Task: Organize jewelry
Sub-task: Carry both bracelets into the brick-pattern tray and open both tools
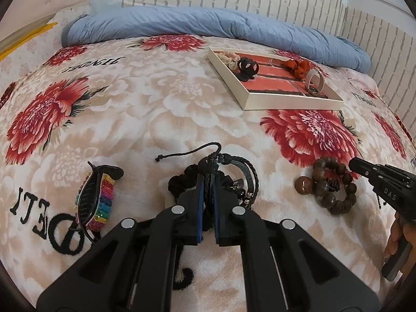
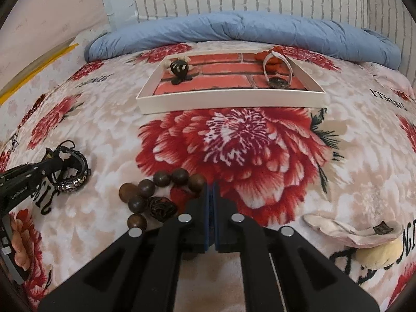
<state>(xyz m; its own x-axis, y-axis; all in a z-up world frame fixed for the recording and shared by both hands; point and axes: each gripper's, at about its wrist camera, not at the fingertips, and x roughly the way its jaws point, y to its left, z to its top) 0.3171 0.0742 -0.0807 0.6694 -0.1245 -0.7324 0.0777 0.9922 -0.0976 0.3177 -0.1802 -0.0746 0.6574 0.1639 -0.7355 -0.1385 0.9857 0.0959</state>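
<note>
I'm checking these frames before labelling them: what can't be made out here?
- Left wrist view: whether the left tool truly pinches the black braided bracelet; its fingers cover the contact.
- Right wrist view: the near half of the wooden bead bracelet, hidden under the right tool.
- Both views: the cream scrunchie in the tray, partly behind the black claw clip.

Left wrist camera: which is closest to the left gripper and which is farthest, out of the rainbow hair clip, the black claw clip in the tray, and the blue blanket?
From the left gripper:
1. Rainbow hair clip, close by on its left.
2. Black claw clip, in the tray, ahead and right.
3. Blue blanket, along the wall at the back.
</note>
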